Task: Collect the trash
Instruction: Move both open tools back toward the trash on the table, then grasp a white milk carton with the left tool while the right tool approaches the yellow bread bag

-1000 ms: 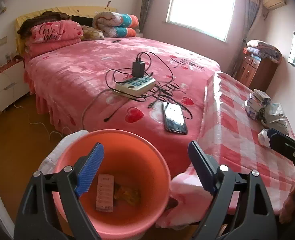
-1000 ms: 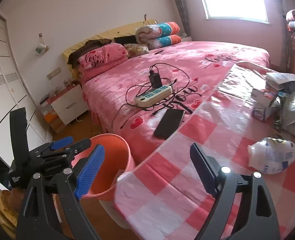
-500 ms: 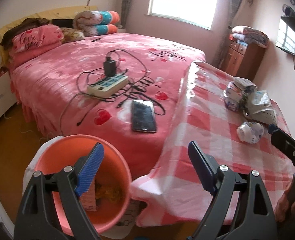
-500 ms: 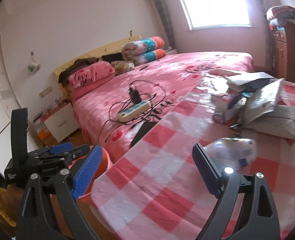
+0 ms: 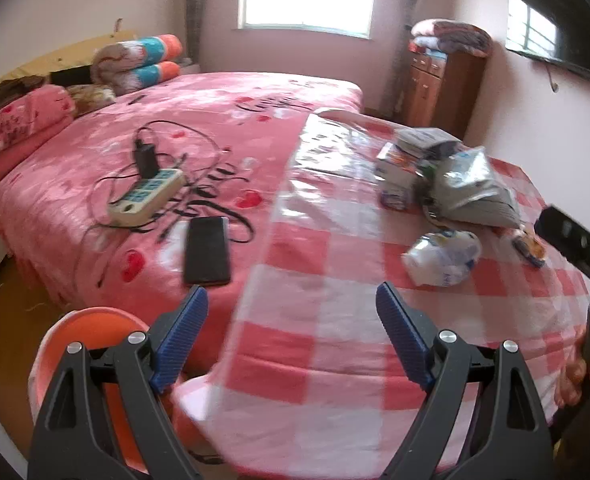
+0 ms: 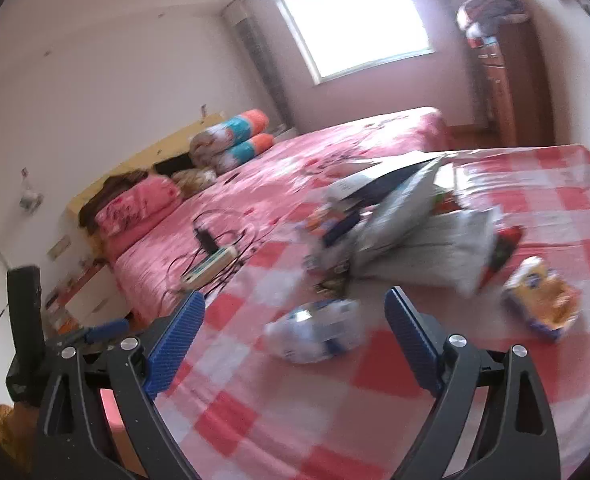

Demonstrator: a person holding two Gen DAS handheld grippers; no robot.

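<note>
Trash: crumpled wrapper point(image 5: 441, 256) lies right of centre on table point(image 5: 319, 320); bin point(image 5: 87, 324) lower left. Left gripper point(image 5: 291, 336) wide, empty.
Right view: wrapper point(image 6: 315, 334) sits centre frame, just ahead of right gripper point(image 6: 295, 340), also wide, empty. Step: approach to pick. Next: straddle wrapper w/ jaws, close.

Orange bin point(image 5: 91, 320); red-checked tablecloth point(image 5: 335, 320)

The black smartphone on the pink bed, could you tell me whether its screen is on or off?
Off: the black smartphone lies flat on the pink bed, its screen uniformly dark.
</note>
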